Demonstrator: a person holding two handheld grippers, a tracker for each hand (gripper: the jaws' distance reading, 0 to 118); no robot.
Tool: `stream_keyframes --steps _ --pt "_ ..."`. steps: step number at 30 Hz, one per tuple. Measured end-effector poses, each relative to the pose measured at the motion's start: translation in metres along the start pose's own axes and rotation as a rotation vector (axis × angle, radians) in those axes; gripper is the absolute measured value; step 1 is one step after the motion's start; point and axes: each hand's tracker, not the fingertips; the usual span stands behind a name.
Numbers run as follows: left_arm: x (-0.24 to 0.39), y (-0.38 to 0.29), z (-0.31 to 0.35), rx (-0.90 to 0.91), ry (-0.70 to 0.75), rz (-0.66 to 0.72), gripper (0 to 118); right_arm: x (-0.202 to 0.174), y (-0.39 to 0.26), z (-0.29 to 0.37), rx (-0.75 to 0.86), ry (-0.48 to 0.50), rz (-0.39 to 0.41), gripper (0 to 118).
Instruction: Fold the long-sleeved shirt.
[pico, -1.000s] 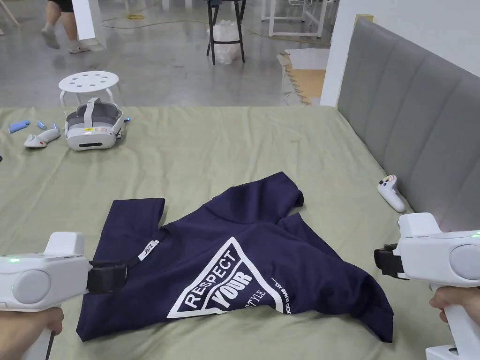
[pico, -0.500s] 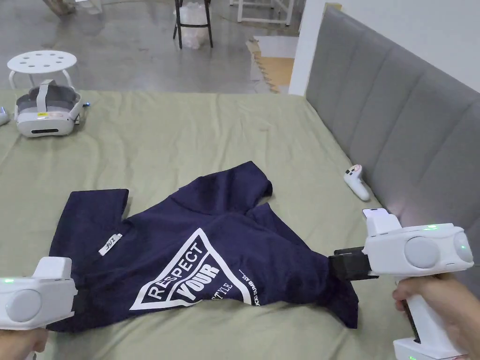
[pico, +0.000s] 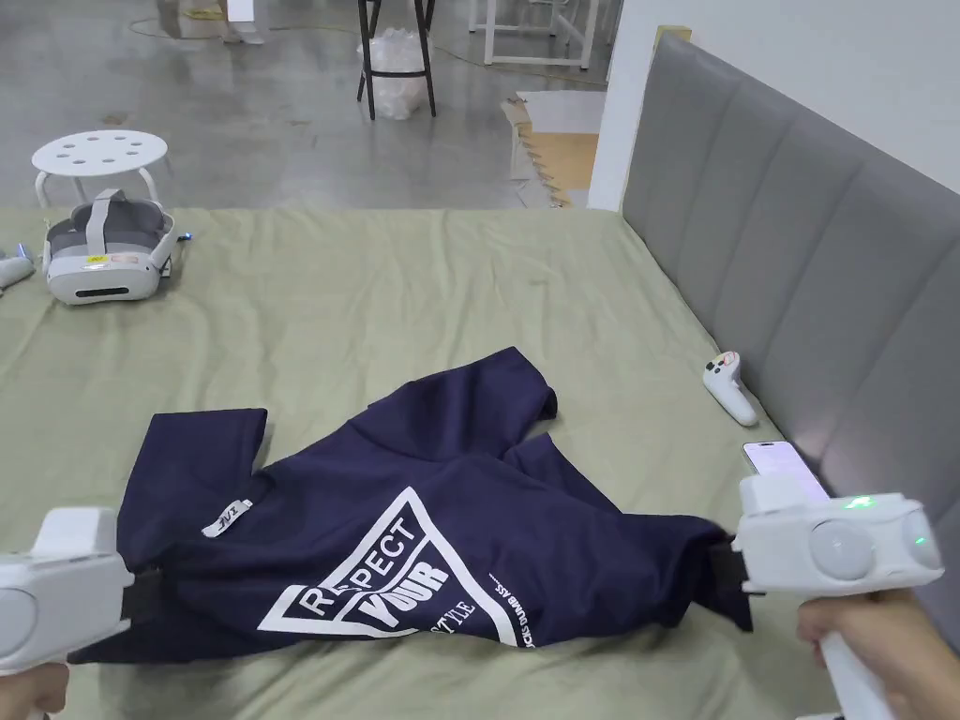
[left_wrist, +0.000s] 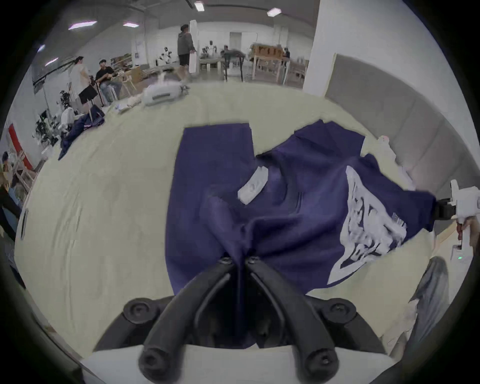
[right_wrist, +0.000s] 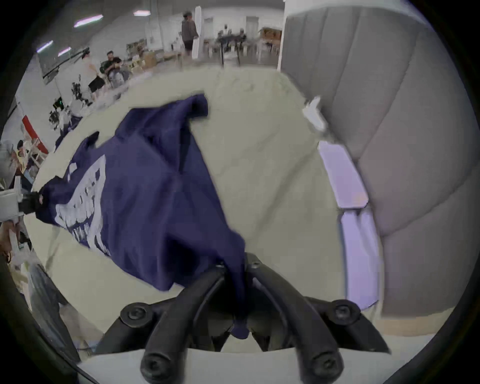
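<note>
Shirt (pico: 450, 525), navy with a white print, lies across the near part of the green bed sheet (pico: 394, 281), pulled taut between two claws. At 8 o'clock the left gripper (left_wrist: 240, 261) has both jaws pinched on one edge; at 4 o'clock the right gripper (right_wrist: 237, 265) clamps the opposite end. Further off, a controller (pico: 731, 386) sits at 2 o'clock by the grey headboard (pico: 806, 262), a headset (pico: 105, 248) at 10 o'clock

Count of things on and around the bed

One navy shirt (pico: 422, 525), two claws, left (left_wrist: 240, 260) and right (right_wrist: 237, 265), one white headset (pico: 105, 253), one white controller (pico: 731, 386), one phone (pico: 783, 464), one white stool (pico: 98, 155), one black stool (pico: 394, 47).
</note>
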Motion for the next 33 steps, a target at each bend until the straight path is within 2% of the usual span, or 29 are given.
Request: stream_keyframes --steps 5,8,10,12,14,15,19,23,27,30,33 --pt "-0.002 0.106 0.046 0.190 -0.043 -0.008 7 0.017 0.116 0.053 0.210 0.033 0.029 6" --pt "-0.005 0.187 0.069 0.286 -0.055 0.059 7 0.002 0.194 0.087 0.326 -0.021 0.114 6" --pt "-0.010 0.247 0.084 0.361 -0.033 0.051 7 -0.003 0.248 0.103 0.391 -0.043 0.152 6" --pt "-0.015 0.301 0.096 0.406 0.022 -0.016 7 -0.009 0.296 0.121 0.442 -0.080 0.169 6" --pt "-0.015 0.353 0.110 0.422 0.038 -0.005 7 -0.014 0.344 0.140 0.501 -0.120 0.174 6" --pt "0.007 0.367 0.129 0.422 0.056 -0.013 7 -0.016 0.368 0.151 0.527 -0.121 0.176 6" --pt "0.016 0.437 0.151 0.493 0.152 -0.029 7 -0.022 0.441 0.172 0.569 -0.137 0.176 6" --pt "0.028 0.456 0.165 0.501 0.119 0.003 7 -0.026 0.468 0.184 0.580 -0.165 0.152 6" --pt "0.028 0.465 0.137 0.480 0.136 0.005 7 -0.020 0.467 0.161 0.542 -0.168 0.102 6" --pt "0.025 0.444 0.103 0.440 0.120 0.002 7 -0.020 0.443 0.128 0.472 -0.162 0.070 6" --pt "0.030 0.390 0.058 0.362 0.183 0.002 7 -0.017 0.409 0.076 0.401 -0.148 -0.013 6"
